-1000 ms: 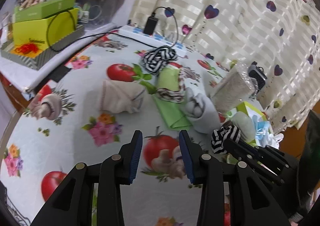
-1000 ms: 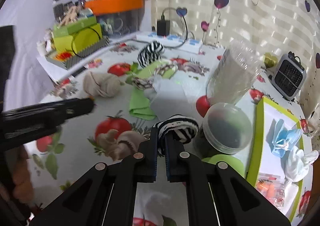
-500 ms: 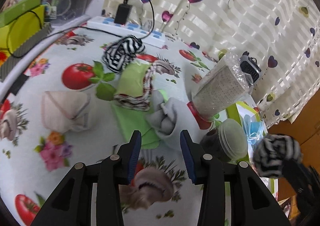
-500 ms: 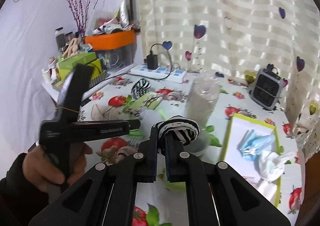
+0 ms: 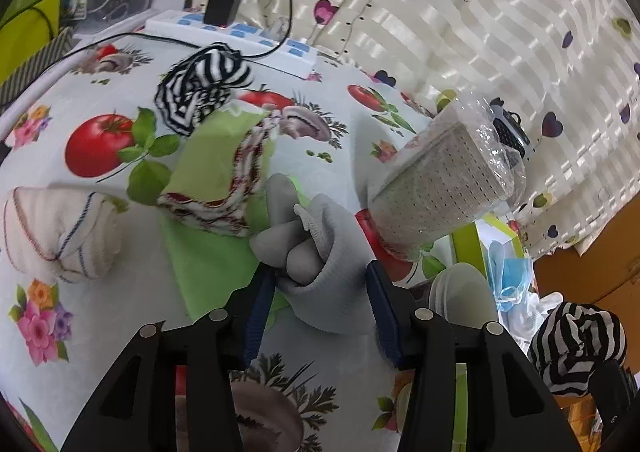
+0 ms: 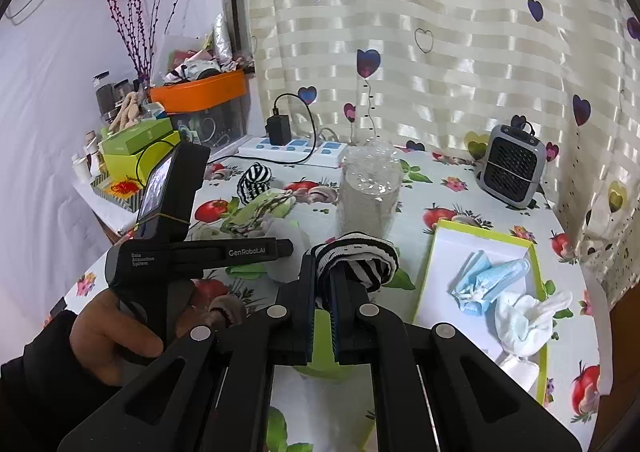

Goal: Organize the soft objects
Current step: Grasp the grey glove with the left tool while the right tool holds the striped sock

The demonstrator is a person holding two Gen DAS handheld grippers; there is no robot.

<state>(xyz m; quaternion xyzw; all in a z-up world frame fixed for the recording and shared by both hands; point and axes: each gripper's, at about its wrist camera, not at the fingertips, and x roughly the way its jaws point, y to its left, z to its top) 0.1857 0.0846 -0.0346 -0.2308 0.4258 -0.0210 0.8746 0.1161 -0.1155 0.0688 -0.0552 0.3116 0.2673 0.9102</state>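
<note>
Your left gripper [image 5: 320, 292], whose jaws have just been opening to their widest, straddles the grey sock bundle [image 5: 316, 248] on the worktop [image 5: 132, 292]; the pads flank it without pressing. Centre the jaws on the thick rolled end and close on the bulk rather than the loose cuff, so that the roll does not unfurl when lifted. Your right gripper [image 6: 323, 284] is clamped nearly shut on a black-and-white striped sock ball [image 6: 356, 256], held above the worktop just beside the green-rimmed tray [image 6: 538, 292], which already holds a blue bundle [image 6: 486, 280] and a white one [image 6: 528, 316]. The grey bundle lies partly on a green cloth [image 5: 208, 264] and touches a green roll with red-striped edging [image 5: 224, 176]; both may drag along. A wrapped stack of cups [image 5: 444, 180] stands near, toward the tray.
</note>
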